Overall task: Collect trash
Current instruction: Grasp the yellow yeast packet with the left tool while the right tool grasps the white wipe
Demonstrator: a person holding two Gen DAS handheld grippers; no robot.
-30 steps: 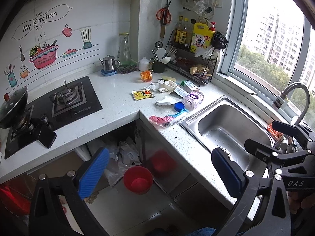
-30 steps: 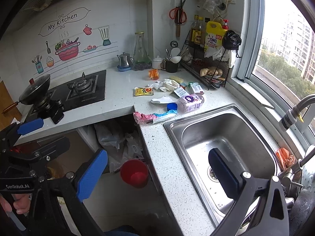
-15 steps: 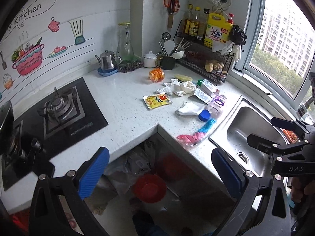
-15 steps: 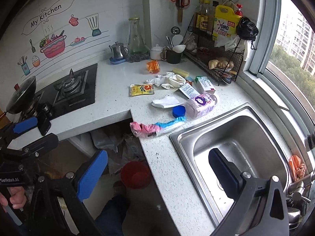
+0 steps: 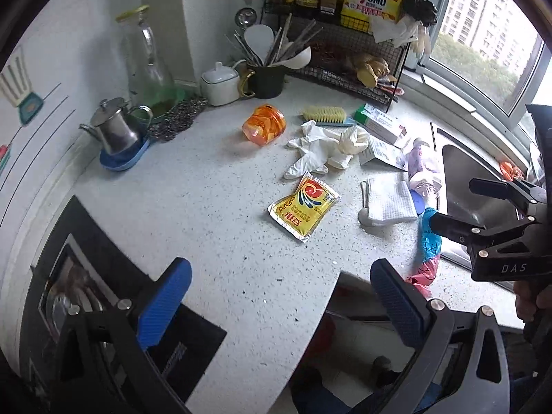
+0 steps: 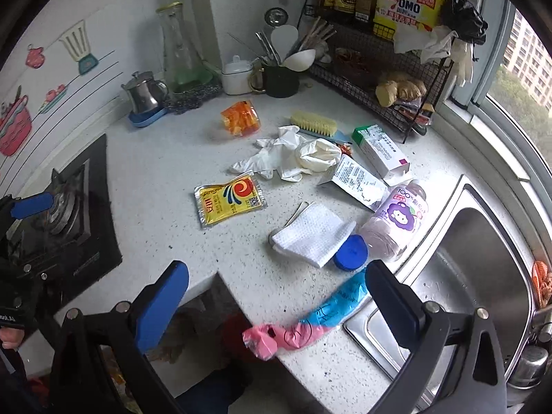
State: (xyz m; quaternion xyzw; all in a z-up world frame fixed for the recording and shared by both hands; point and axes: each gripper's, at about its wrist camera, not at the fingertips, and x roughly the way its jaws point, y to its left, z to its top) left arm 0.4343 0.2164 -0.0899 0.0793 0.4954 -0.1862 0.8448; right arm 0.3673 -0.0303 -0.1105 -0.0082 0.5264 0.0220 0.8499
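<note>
Both the left hand-held gripper (image 5: 276, 296) and the right hand-held gripper (image 6: 276, 296) are held wide and empty above the surface (image 6: 165, 158), apparently so that the scattered trash, the yellow sachet (image 6: 229, 201) nearest, can be reached.

Two tools, each with two blue-padded fingers spread wide, one the left tool (image 5: 277, 305) and one the right tool (image 6: 274, 302), frame a speckled surface (image 6: 165, 158) strewn with litter: one yellow sauce sachet (image 6: 229, 200), one orange wrapper (image 6: 240, 117), one heap of white disposable gloves (image 6: 293, 155), one folded white cloth (image 6: 312, 234), one blue cap (image 6: 351, 253), one plastic bottle with a purple label (image 6: 396, 222), one pink-and-blue plastic wrapper (image 6: 310, 321), one green-and-white carton (image 6: 381, 150), one printed leaflet (image 6: 357, 179) and one scrubbing brush (image 6: 313, 124). Behind stand one steel teapot (image 6: 145, 95), one glass carafe (image 6: 179, 51), one white lidded pot (image 6: 237, 75), one dark utensil mug (image 6: 280, 79) and one wire rack (image 6: 379, 58). One sink (image 6: 476, 258) lies right.
</note>
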